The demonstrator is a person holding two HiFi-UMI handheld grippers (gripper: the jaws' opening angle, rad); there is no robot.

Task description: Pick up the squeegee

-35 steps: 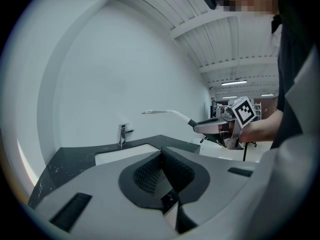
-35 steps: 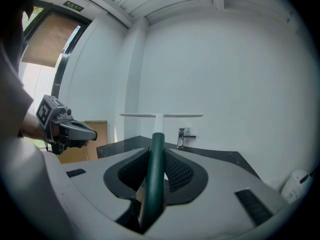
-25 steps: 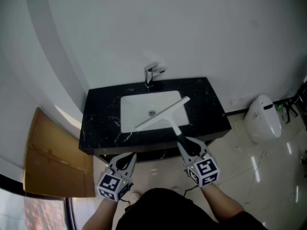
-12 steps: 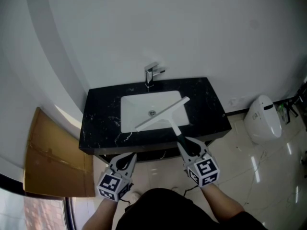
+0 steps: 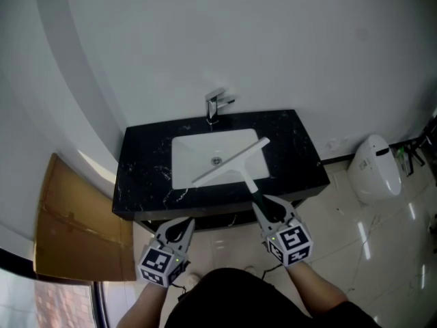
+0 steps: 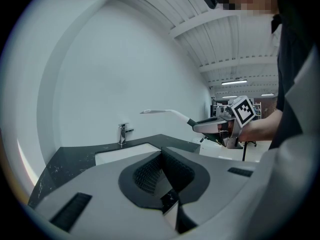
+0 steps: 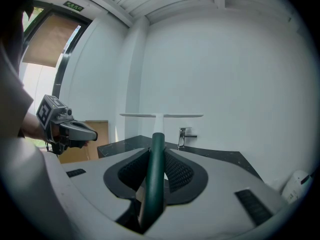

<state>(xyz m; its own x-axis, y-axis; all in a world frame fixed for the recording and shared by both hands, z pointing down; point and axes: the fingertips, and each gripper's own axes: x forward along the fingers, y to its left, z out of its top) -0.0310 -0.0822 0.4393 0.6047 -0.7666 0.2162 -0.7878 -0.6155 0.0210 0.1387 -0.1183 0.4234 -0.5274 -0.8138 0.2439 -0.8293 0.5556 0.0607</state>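
The squeegee [image 5: 232, 160] has a white blade and neck and a dark green handle. It hangs tilted over the white basin [image 5: 194, 149], with my right gripper [image 5: 263, 207] shut on its handle. In the right gripper view the green handle [image 7: 156, 154] runs up between the pads to the level white blade [image 7: 161, 115]. My left gripper [image 5: 181, 229] is lower left, in front of the counter, shut and empty. In the left gripper view its pads [image 6: 150, 171] meet with nothing between them, and the squeegee [image 6: 165, 112] shows at the right in the right gripper [image 6: 212, 126].
A black marble counter [image 5: 147, 162] carries the basin and a chrome faucet [image 5: 215, 104] against the white wall. A sheet of cardboard [image 5: 75, 231] leans at the left. A white toilet-like fixture [image 5: 374, 168] stands on the glossy floor at the right.
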